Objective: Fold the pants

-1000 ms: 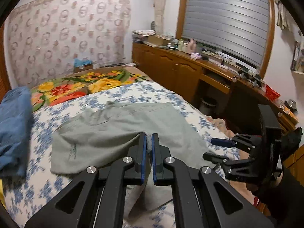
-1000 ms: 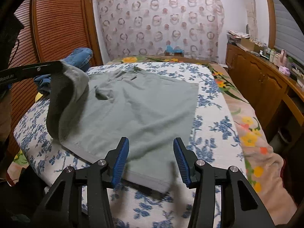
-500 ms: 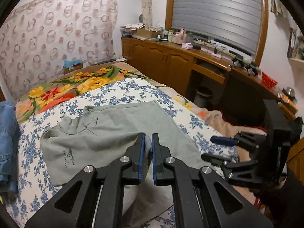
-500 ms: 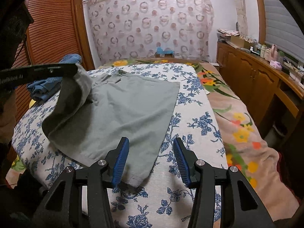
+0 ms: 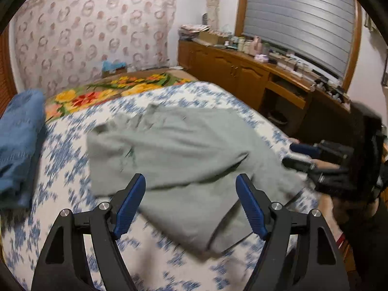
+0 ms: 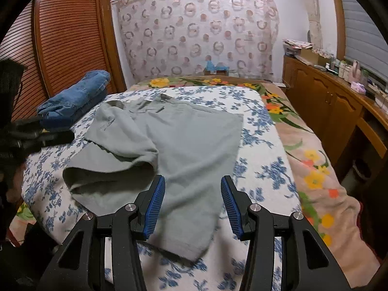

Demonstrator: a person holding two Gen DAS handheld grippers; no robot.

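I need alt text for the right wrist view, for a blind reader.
Grey-green pants, one side folded over, lie on a blue-flowered bedspread. The right gripper hovers over them, jaws open. Folded jeans sit at the far left.

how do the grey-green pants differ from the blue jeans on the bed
The grey-green pants lie spread out mid-bed with one part flopped loosely over; the blue jeans sit as a compact folded stack at the bed's edge by the wooden doors. The pants cover far more bed than the jeans. Both rest on the blue-flowered sheet.
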